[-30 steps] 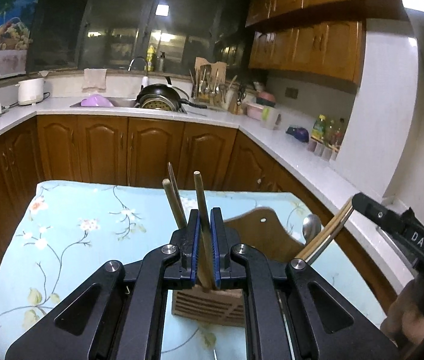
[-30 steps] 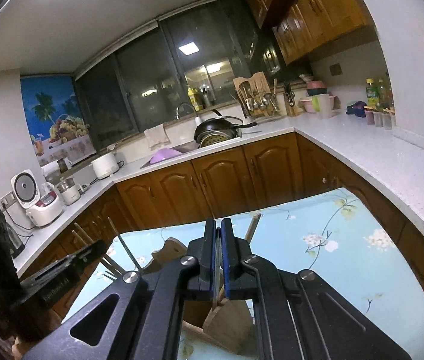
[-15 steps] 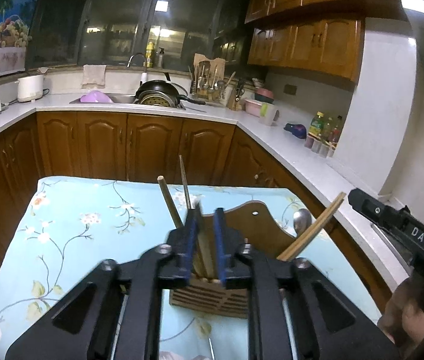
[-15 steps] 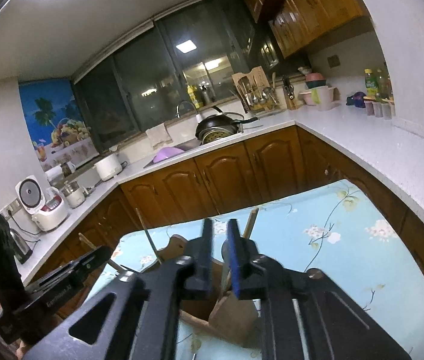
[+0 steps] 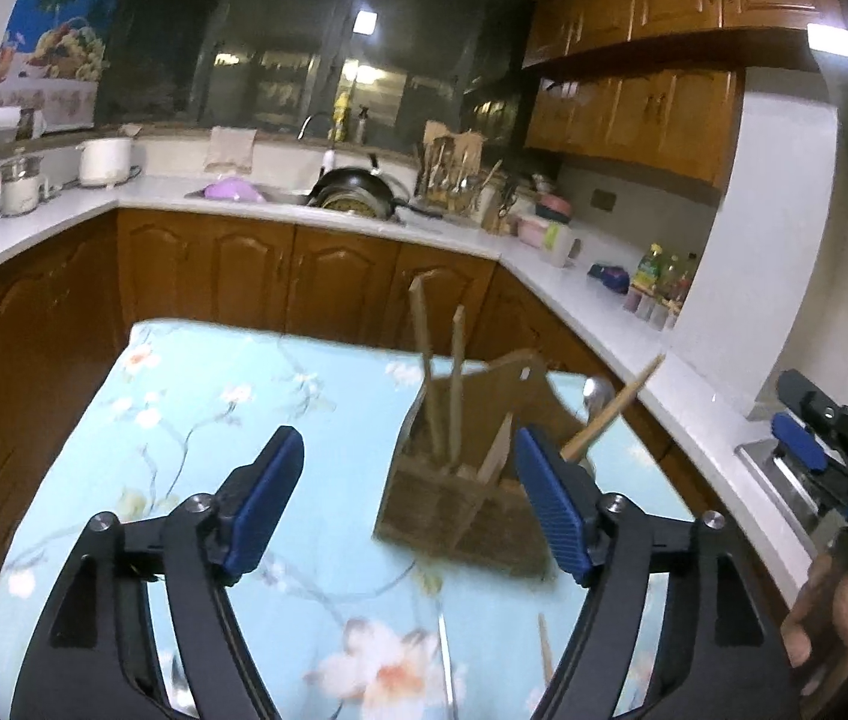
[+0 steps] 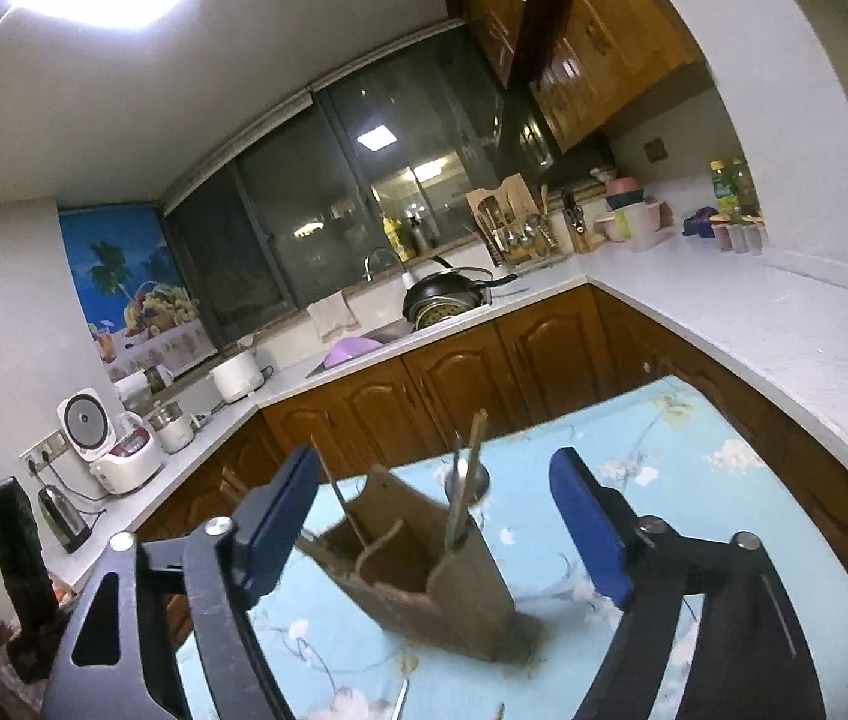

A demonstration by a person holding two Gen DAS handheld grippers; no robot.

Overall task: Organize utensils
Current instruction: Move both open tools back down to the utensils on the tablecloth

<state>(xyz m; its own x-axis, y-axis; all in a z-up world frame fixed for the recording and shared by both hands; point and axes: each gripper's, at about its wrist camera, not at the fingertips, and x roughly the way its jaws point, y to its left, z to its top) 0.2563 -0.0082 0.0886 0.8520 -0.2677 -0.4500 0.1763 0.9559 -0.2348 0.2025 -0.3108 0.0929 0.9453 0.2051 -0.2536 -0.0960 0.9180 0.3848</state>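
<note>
A wooden utensil holder stands on the table with the light blue flowered cloth. Wooden chopsticks and a metal spoon stick up out of it. My left gripper is just short of the holder, jaws opening wide, nothing pressed between its blue pads. My right gripper faces the holder from the other side, its jaws also opening and holding nothing. It shows at the right edge of the left wrist view, with a hand below it.
A loose chopstick and a thin metal utensil lie on the cloth near me. White counters wrap the room, with a wok at the sink, a rice cooker, a kettle and bottles.
Both grippers went from shut on a thin utensil over the holder to wide open. The utensils stayed in the holder. Both grippers drew back from it.
</note>
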